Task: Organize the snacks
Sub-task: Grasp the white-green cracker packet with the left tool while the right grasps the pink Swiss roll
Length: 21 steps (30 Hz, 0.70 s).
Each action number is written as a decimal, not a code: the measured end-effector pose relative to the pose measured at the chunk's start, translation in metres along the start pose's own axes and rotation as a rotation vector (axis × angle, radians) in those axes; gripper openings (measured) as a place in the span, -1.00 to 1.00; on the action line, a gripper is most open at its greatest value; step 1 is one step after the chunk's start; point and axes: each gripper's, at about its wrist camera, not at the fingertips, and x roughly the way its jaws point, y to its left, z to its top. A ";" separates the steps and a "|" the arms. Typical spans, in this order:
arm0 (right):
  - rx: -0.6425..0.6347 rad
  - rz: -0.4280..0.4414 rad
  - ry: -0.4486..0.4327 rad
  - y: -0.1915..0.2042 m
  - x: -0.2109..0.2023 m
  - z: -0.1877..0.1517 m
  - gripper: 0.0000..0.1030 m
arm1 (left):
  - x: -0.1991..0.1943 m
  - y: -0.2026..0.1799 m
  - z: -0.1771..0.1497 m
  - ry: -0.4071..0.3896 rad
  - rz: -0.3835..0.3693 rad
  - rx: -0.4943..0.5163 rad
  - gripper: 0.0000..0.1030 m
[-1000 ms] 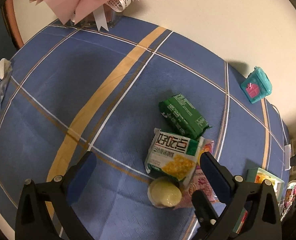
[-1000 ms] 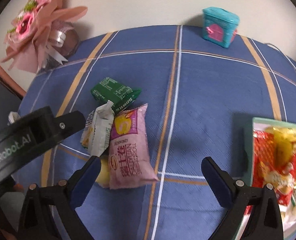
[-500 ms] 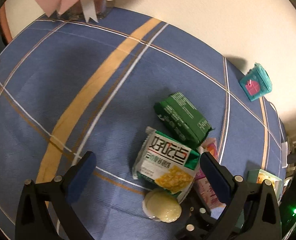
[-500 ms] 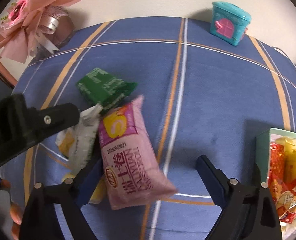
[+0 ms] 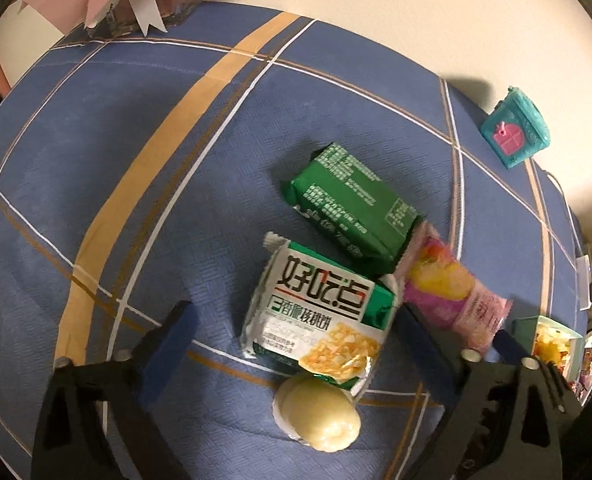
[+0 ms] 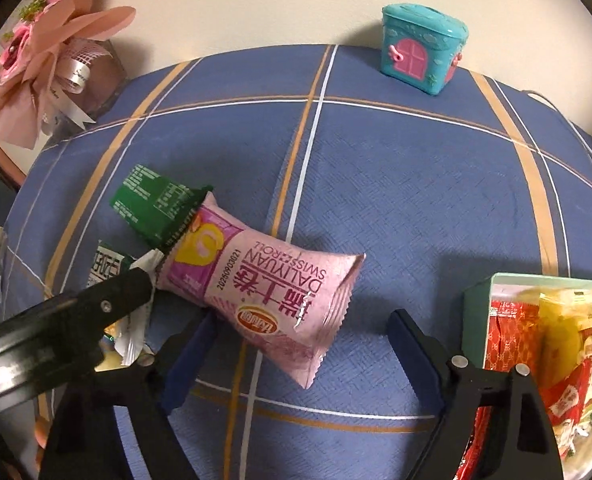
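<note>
A blue checked tablecloth (image 6: 396, 184) with tan and white stripes is covering the table, and the snacks are lying in a small cluster near its middle. The pink Swiss roll packet (image 6: 271, 300) is the longest of them, puffy and crimped at both ends, reading "DALIYUAN SWISS ROLL" with the date 20250903021 along its side; it is lying between the fingers of the right gripper (image 6: 304, 344), whose jaws have just been closing but are standing apart, not pressing it. Its far end is touching the dark green snack pack (image 5: 354, 208), which is showing only fine white print too small to read. Beside that, the white-and-green biscuit pack (image 5: 320, 308) is carrying large Chinese characters and a picture of yellow crisps, and it is sitting between the fingers of the left gripper (image 5: 291, 344), whose jaws have likewise just been narrowing yet are apart and clear of it. A small pale-yellow jelly cup (image 5: 318, 412) is tucked against the biscuit pack's near edge. At the right, a mint-green box (image 6: 480, 300) is holding red and yellow packets.
</note>
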 end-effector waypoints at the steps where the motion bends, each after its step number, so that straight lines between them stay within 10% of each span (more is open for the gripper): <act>1: -0.001 -0.001 0.001 0.001 0.000 0.002 0.73 | 0.002 0.000 0.000 0.002 0.003 -0.006 0.75; 16: -0.211 -0.068 -0.003 0.026 0.006 0.033 0.70 | -0.002 0.010 -0.001 -0.012 0.002 -0.056 0.49; 21: -0.220 -0.070 0.018 0.027 0.010 0.032 0.08 | -0.003 0.014 -0.001 -0.013 0.000 -0.063 0.45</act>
